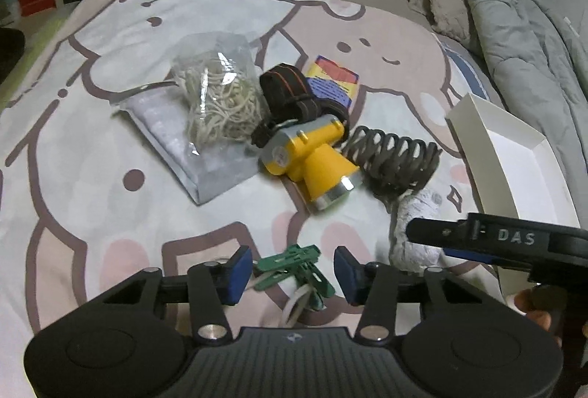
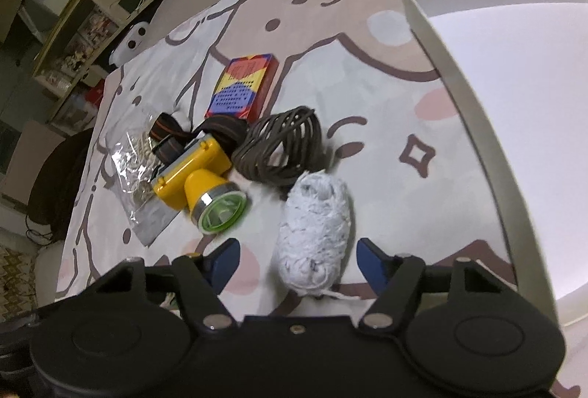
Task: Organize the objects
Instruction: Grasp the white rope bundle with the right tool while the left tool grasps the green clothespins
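Observation:
On the cartoon bedspread point(image 1: 110, 177), a cluster of green plastic pegs point(image 1: 294, 265) lies between the blue pads of my left gripper point(image 1: 293, 273). The pads stand apart from the pegs, so it is open. A white fluffy yarn ball point(image 2: 316, 232) lies between the pads of my right gripper point(image 2: 297, 251), with gaps on both sides; it is open too. In the left wrist view the right gripper's black finger point(image 1: 433, 232) hangs over the yarn ball point(image 1: 415, 232). A white open box point(image 2: 496, 104) stands just right of the yarn.
Behind the pegs lie a yellow headlamp point(image 1: 312, 159) with a dark strap, a brown coiled cord point(image 1: 393, 155), a clear bag of pale string point(image 1: 217, 107) and a colourful box point(image 1: 332, 82). A grey quilt point(image 1: 514, 49) and pillows bound the right side.

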Action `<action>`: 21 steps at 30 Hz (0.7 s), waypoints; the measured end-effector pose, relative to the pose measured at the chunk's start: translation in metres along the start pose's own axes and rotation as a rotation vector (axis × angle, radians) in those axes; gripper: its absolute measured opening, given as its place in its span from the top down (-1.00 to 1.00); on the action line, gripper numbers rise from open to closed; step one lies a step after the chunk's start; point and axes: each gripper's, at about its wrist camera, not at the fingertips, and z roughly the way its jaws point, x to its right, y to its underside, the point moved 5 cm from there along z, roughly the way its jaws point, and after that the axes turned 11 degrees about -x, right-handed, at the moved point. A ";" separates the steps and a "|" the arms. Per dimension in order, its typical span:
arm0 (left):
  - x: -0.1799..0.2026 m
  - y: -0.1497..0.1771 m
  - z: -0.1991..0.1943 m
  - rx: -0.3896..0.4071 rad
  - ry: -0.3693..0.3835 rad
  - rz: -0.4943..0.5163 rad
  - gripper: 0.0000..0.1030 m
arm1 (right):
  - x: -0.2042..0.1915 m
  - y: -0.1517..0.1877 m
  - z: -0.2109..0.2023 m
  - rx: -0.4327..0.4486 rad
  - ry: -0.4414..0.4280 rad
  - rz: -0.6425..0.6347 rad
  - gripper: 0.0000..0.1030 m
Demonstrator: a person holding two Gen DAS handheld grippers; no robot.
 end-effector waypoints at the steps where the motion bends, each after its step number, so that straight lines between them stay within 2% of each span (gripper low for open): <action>1: 0.002 0.001 0.001 -0.008 0.009 0.006 0.04 | 0.000 0.001 0.001 -0.002 0.000 -0.004 -0.33; 4: 0.004 0.003 0.006 -0.032 0.018 0.003 0.04 | 0.002 0.001 0.004 -0.009 -0.003 -0.003 -0.26; 10: 0.000 0.004 0.016 -0.048 -0.012 -0.006 0.03 | 0.004 -0.001 0.007 -0.009 -0.015 0.008 -0.26; 16: 0.005 0.008 0.024 -0.064 -0.061 0.033 0.01 | 0.006 0.002 0.017 -0.035 0.043 0.002 -0.25; 21: 0.003 0.010 0.032 -0.066 -0.076 0.009 0.01 | 0.009 0.002 0.022 -0.042 0.058 0.008 -0.21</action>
